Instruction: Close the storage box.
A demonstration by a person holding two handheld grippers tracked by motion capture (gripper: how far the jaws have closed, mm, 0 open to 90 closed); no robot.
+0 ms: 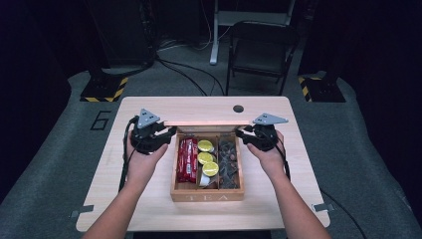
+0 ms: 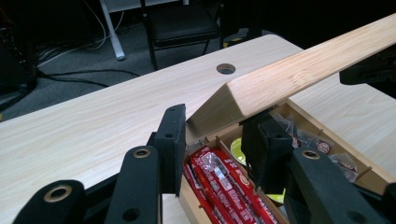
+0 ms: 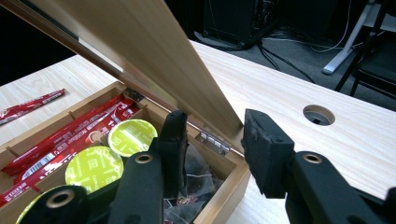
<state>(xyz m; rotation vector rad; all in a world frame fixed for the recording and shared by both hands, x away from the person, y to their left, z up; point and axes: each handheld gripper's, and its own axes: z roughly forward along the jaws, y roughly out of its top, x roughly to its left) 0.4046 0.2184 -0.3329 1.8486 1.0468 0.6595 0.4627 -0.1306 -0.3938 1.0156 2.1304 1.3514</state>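
Now lid (image 2: pixel 299 74) edge sits between both grippers' fingers (image 2: pixel 170 140).

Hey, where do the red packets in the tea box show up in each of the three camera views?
High view: the red packets fill the box's left compartment, at centre.
Left gripper view: bottom centre, between the black jaws, under the raised lid.
Right gripper view: lower left, beside the green capsules.
Shared landmark: the round hole in the table, beyond the box.
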